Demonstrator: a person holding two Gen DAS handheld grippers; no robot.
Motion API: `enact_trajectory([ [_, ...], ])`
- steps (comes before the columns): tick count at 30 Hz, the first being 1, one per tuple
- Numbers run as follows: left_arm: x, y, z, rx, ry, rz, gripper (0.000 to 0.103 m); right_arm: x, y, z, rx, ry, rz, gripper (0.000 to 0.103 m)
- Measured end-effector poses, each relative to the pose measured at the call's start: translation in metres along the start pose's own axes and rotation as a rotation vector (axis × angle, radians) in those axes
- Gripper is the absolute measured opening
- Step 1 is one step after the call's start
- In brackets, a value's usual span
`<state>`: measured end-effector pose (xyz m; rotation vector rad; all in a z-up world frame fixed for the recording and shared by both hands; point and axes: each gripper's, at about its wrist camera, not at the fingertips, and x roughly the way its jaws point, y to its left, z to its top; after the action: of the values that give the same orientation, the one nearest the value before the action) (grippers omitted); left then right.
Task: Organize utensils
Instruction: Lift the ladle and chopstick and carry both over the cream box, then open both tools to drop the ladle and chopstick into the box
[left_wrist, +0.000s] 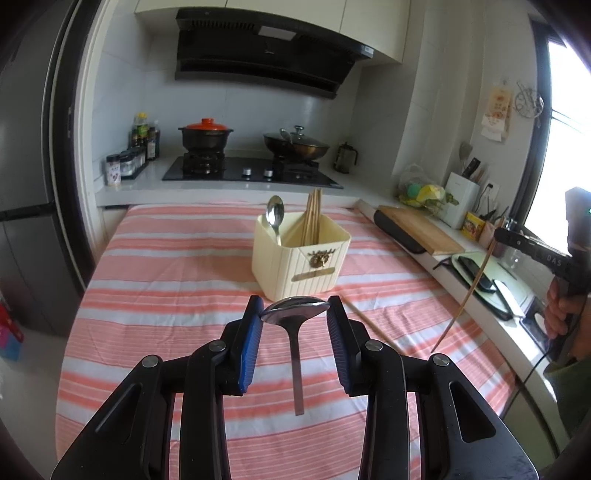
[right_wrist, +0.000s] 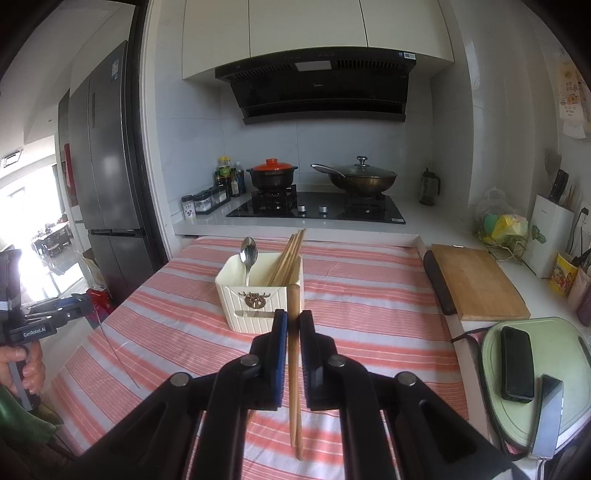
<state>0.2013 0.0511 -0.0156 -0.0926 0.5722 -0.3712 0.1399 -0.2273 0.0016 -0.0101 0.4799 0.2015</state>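
Steel spoon sits pinched by its bowl in my left gripper, fingers closed on it, handle hanging down. My right gripper is clamped on wooden chopsticks. Both hover above the striped table, near the cream utensil holder.

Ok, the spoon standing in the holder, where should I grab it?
Grip the spoon at its neck, just under the bowl, coming down from above. It stands bowl up in the holder's left compartment with the handle sunk inside, so probably only the top part can be reached.
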Motion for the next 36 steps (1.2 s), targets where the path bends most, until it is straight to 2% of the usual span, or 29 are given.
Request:
enact_trajectory([
  [5, 0.005, -0.001, 0.005, 0.047, 0.006, 0.022, 0.035, 0.011, 0.012, 0.003, -0.053, 0.017, 0.007, 0.007],
  [10, 0.022, 0.007, 0.004, 0.033, 0.056, 0.019, 0.035, 0.03, 0.011, 0.001, -0.046, 0.045, 0.005, 0.007],
  [13, 0.027, 0.009, 0.015, 0.032, 0.057, 0.002, 0.035, 0.038, 0.009, 0.007, -0.044, 0.044, 0.014, 0.007],
  [18, 0.026, 0.003, 0.065, 0.06, -0.016, -0.034, 0.035, 0.048, 0.01, 0.037, -0.076, -0.003, 0.026, 0.007],
  [24, 0.034, -0.007, 0.148, 0.093, -0.17, -0.047, 0.035, 0.057, 0.019, 0.101, -0.12, -0.148, 0.062, 0.007],
  [28, 0.077, -0.005, 0.19, 0.052, -0.193, -0.062, 0.035, 0.081, 0.026, 0.142, -0.126, -0.236, 0.095, 0.007],
  [31, 0.125, 0.002, 0.202, 0.017, -0.15, -0.057, 0.035, 0.116, 0.028, 0.158, -0.107, -0.255, 0.112, 0.007],
  [34, 0.178, 0.012, 0.195, -0.028, -0.05, -0.054, 0.035, 0.167, 0.027, 0.159, -0.068, -0.178, 0.141, 0.007],
  [36, 0.212, 0.02, 0.185, -0.048, 0.021, -0.041, 0.035, 0.205, 0.025, 0.152, -0.045, -0.078, 0.151, 0.007],
])
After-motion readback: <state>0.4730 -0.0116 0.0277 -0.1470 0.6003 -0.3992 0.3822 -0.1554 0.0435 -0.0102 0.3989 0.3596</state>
